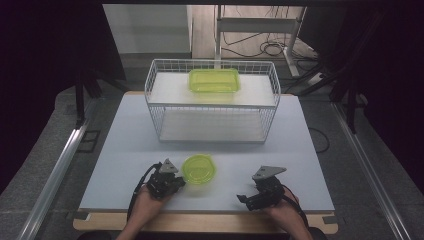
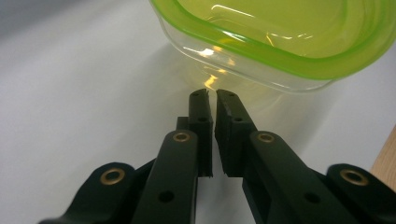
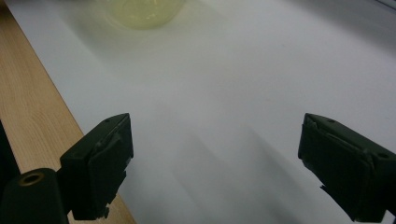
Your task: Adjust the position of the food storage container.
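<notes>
A round clear container with a green lid [image 1: 199, 169] stands on the white table near the front. My left gripper [image 1: 180, 181] lies just to its left, jaws shut with nothing between them. In the left gripper view the tips [image 2: 214, 95] point at the container's clear wall [image 2: 280, 37], a small gap short of it. My right gripper [image 1: 243, 200] rests near the front edge on the right, pointing left. Its jaws stand wide open over bare table [image 3: 215, 158], and the container [image 3: 142, 11] shows faintly far ahead.
A white wire rack [image 1: 212, 102] with two shelves stands at the back of the table. A rectangular green container [image 1: 214, 80] lies on its top shelf. The table's wooden front edge [image 3: 28, 102] runs close behind my right gripper.
</notes>
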Tool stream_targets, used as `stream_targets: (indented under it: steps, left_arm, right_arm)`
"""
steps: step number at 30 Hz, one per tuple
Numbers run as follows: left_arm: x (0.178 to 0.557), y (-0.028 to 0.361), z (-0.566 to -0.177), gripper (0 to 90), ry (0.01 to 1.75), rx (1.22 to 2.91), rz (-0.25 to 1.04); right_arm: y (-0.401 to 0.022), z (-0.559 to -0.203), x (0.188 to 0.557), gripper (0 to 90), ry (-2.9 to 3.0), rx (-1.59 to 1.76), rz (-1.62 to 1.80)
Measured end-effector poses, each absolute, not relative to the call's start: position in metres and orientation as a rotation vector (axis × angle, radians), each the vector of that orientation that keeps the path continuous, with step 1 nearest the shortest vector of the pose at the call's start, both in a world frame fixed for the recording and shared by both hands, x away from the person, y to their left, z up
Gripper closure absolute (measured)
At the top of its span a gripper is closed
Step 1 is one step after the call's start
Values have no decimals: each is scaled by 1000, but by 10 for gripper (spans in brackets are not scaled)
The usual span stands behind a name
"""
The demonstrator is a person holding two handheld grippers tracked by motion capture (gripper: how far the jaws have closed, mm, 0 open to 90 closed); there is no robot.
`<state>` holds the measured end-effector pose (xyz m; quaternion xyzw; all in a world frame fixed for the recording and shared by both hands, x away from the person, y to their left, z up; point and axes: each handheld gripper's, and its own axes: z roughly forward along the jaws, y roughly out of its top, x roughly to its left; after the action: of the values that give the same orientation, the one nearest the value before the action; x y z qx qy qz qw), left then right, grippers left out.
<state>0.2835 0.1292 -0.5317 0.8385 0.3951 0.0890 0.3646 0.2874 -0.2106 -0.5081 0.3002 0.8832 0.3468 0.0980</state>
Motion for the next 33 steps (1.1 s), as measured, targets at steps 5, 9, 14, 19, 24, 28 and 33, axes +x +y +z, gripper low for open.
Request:
stream_targets:
  steps: [5,9,14,19,24,28,33]
  left_arm:
    - [288,119,-530,850,1002,2144,257]
    - [287,120,-531,839,998,2164,263]
    - [280,132,-525,766,995,2140,271]
    - [266,148,-511,551,952,2108,294]
    - [252,157,-504,389,967,2068,307]
    - [240,159,-503,261,981,2063,328]
    - [226,159,-506,121,969,2099,369]
  right_arm:
    - [-210,-509,287,108,2622,884,1021]
    - [-210,-509,287,108,2623,879,1020]
    - [-213,-508,287,108,2616,882,1024]
    - [-214,-506,288,108,2600,887,1034]
    - [-213,-505,287,108,2593,879,1036]
    - [-213,-506,288,107,2595,877,1034]
    - [-213,-505,287,107,2587,876,1052]
